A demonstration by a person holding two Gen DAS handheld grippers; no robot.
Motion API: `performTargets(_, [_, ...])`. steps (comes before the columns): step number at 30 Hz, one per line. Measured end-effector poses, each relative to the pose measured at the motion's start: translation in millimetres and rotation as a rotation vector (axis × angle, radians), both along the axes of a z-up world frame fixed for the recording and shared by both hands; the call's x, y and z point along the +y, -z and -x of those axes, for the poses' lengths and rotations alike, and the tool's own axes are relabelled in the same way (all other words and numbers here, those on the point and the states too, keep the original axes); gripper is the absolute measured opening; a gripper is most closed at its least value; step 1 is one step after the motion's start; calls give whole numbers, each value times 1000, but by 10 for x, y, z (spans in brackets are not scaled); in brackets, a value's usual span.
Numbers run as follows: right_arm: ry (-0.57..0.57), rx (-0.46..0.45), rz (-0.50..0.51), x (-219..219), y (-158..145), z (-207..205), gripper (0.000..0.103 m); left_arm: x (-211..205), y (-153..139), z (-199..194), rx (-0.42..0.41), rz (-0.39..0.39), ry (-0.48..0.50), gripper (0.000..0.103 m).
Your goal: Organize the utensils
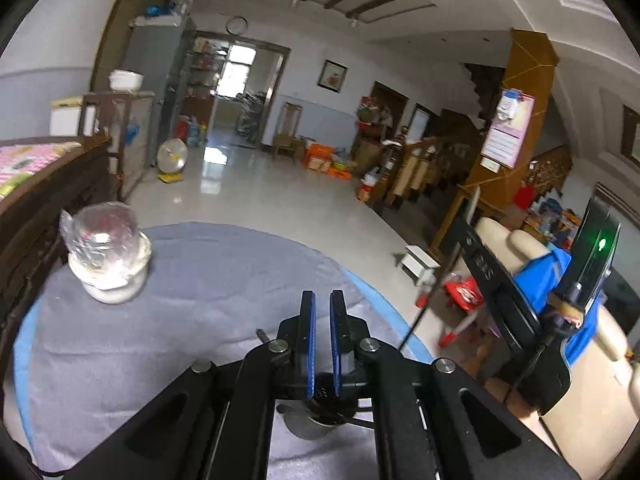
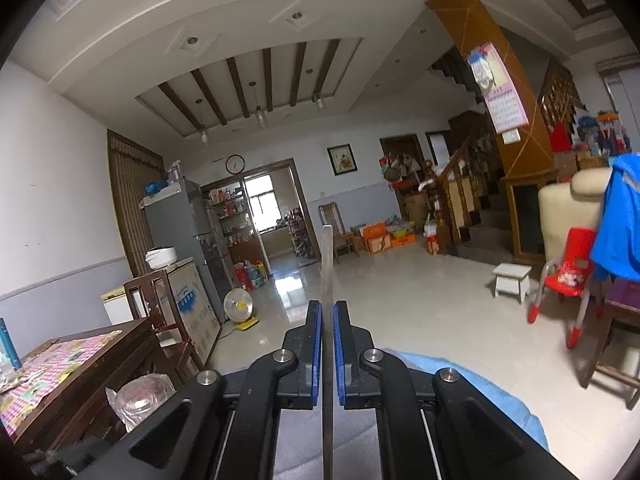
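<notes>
Right tongs (image 2: pixel 327 312) clamp a thin metal utensil handle (image 2: pixel 327 264) pointing forward above the grey-clothed table (image 1: pixel 224 280), while left tongs (image 1: pixel 322 300), pressed together and empty, hover near the plastic-wrapped jar (image 1: pixel 106 254).

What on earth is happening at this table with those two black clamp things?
A person is tidying utensils with a handheld gripper in each hand. The right gripper is shut on a thin metal utensil handle that sticks out past its fingers. The left gripper is shut with nothing visible between its fingers, above the grey tablecloth. A plastic-wrapped jar stands nearby.
</notes>
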State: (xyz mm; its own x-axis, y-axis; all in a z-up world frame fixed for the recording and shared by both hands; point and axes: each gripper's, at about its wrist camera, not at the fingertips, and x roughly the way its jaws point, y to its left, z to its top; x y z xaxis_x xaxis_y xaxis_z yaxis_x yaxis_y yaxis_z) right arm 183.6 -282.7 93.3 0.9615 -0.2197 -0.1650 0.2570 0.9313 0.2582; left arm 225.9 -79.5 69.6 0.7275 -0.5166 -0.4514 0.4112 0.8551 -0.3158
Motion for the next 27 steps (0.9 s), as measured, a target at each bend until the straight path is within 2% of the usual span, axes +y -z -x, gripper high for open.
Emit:
performTargets(3, [6, -28, 38, 164, -80, 62, 6, -3, 120, -59, 62, -11, 27, 6])
performTargets(5, [17, -48, 60, 273, -117, 118, 6, 85, 139, -53, 82, 37, 40, 6])
performTargets(9, [38, -58, 61, 443, -107, 133, 6, 431, -16, 51, 41, 126, 6, 6])
performTargets(14, [99, -43, 97, 671, 77, 29, 6, 836, -27, 187, 27, 122, -70, 7])
performTargets(17, [142, -11, 94, 708, 262, -47, 6, 999, 186, 286, 74, 85, -100, 20])
performTargets(19, [190, -14, 162, 792, 375, -76, 6, 1092, 390, 342, 127, 68, -116, 20])
performTargets(24, [227, 2, 267, 904, 552, -141, 6, 1196, 833, 397, 251, 49, -135, 20])
performTargets(27, [215, 33, 240, 863, 629, -160, 6, 1229, 1012, 435, 301, 40, -152, 20])
